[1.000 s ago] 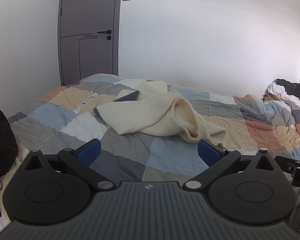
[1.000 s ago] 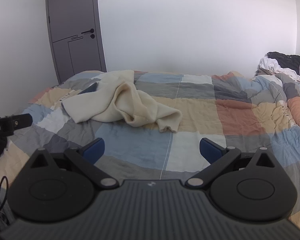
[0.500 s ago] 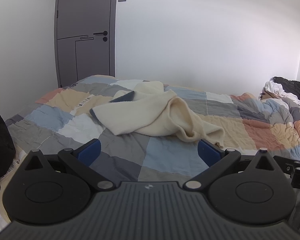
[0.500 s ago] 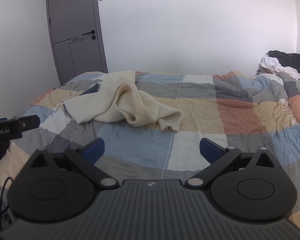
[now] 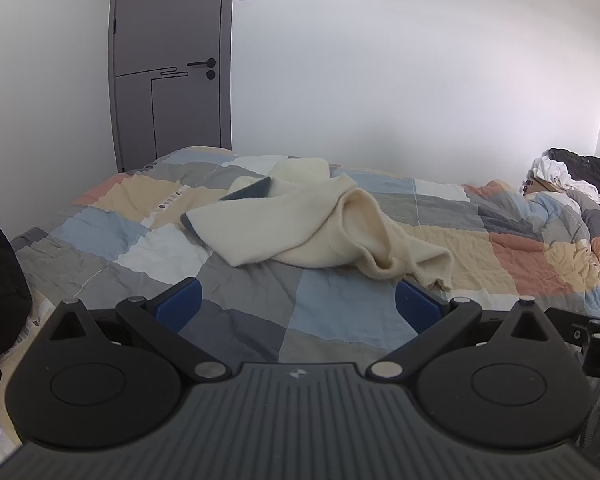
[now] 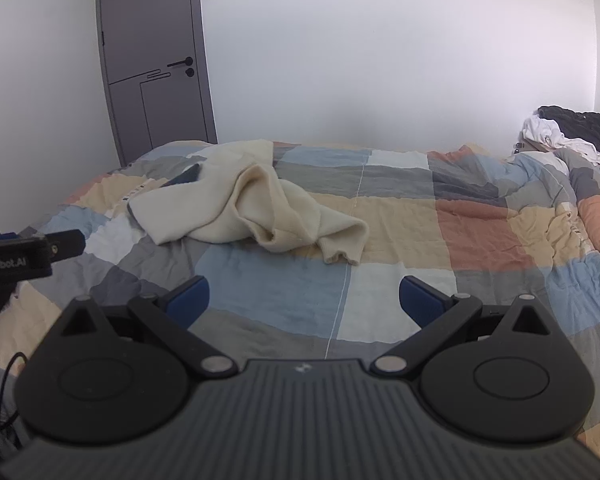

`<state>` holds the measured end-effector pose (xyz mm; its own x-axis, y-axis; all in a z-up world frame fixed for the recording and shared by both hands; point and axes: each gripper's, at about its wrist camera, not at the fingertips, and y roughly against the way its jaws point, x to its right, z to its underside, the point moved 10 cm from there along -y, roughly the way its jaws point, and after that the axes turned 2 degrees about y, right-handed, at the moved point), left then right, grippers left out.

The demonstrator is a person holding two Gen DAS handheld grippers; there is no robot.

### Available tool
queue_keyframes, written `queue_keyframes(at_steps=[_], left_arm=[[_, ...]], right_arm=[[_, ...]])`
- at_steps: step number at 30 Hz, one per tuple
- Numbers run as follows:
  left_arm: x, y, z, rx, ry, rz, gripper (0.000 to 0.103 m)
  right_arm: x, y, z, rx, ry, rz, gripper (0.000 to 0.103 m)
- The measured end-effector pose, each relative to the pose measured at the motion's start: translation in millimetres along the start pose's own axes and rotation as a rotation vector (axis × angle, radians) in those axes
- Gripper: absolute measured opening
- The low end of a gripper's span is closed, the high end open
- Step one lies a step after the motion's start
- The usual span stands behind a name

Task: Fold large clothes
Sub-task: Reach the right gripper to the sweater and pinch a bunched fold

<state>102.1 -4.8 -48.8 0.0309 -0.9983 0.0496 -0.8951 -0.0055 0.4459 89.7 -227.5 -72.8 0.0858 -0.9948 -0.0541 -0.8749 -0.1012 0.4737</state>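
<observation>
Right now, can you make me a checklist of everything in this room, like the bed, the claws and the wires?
Surface: patchwork quilt covering the bed, wrinkled.
Job's things: cream sweater crumpled in a heap on the quilt, not folded.
Clutter: clothes pile at the far right; black bag on the floor at the left.
Claws: left claw and right claw both open, empty, short of the sweater.
Cables: thin black cable at lower left.
Surroundings: grey door, shut; white walls.

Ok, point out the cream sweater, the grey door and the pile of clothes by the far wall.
cream sweater (image 5: 300, 220), left wrist view, on its broad flat body.
grey door (image 6: 152, 40), right wrist view, on the upper panel.
pile of clothes (image 6: 556, 130), right wrist view, on the white garment.
</observation>
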Motion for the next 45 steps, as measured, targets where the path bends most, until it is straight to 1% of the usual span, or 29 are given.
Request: queue_keyframes(at_steps=[3, 6, 8, 10, 15, 18, 22, 24, 27, 28, 30, 31, 35, 37, 38, 39, 40, 42, 45], left_arm=[[0, -2, 0, 0.001, -0.007, -0.004, 0.103], [3, -10, 2, 0.017, -0.015, 0.008, 0.103], [6, -24, 7, -0.014, -0.039, 0.016, 0.103], [9, -37, 3, 0.013, -0.059, 0.03, 0.103], [11, -80, -7, 0.029, -0.108, 0.023, 0.103], [7, -115, -14, 0.021, -0.118, 0.018, 0.103], [-4, -159, -24, 0.005, -0.062, 0.046, 0.103], [-13, -180, -26, 0.001, -0.019, 0.063, 0.103], [-25, -206, -25, -0.006, 0.032, 0.084, 0.103], [-30, -214, -24, -0.004, 0.045, 0.083, 0.103], [-41, -229, -21, 0.001, 0.067, 0.053, 0.103], [-47, -236, -18, -0.003, 0.073, 0.04, 0.103], [-55, -261, -5, -0.035, 0.091, 0.077, 0.103], [-55, -274, 6, -0.083, 0.142, 0.118, 0.103], [-53, -279, 11, -0.1, 0.16, 0.147, 0.103], [-51, -282, 15, -0.106, 0.168, 0.17, 0.103], [-48, -285, 19, -0.109, 0.16, 0.181, 0.103], [-45, -291, 25, -0.107, 0.132, 0.189, 0.103], [-46, -298, 30, -0.102, 0.136, 0.194, 0.103]], right_arm=[[0, -1, 0, 0.0, -0.008, 0.001, 0.103], [5, -4, 2, -0.011, -0.055, 0.005, 0.103], [5, -11, 3, -0.024, -0.087, -0.012, 0.103], [5, -21, 4, -0.034, -0.11, -0.022, 0.103], [6, -52, -3, -0.031, -0.124, -0.004, 0.103], [1, -75, -11, -0.035, -0.12, -0.042, 0.103], [-11, -108, -22, -0.036, -0.114, -0.099, 0.103], [-16, -126, -28, -0.032, -0.11, -0.118, 0.103], [-22, -160, -31, -0.053, -0.109, -0.129, 0.103], [-24, -170, -31, -0.056, -0.11, -0.132, 0.103], [-27, -191, -30, -0.062, -0.103, -0.133, 0.103], [-29, -202, -27, -0.071, -0.095, -0.126, 0.102], [-31, -239, -16, -0.094, -0.127, -0.118, 0.102], [-31, -253, -13, -0.091, -0.133, -0.104, 0.101], [-31, -261, -12, -0.089, -0.137, -0.103, 0.097], [-31, -266, -11, -0.085, -0.141, -0.093, 0.095], [-30, -270, -11, -0.071, -0.143, -0.071, 0.094], [-33, -281, -10, -0.049, -0.119, -0.055, 0.094], [-34, -295, -12, -0.021, -0.11, -0.017, 0.091]])
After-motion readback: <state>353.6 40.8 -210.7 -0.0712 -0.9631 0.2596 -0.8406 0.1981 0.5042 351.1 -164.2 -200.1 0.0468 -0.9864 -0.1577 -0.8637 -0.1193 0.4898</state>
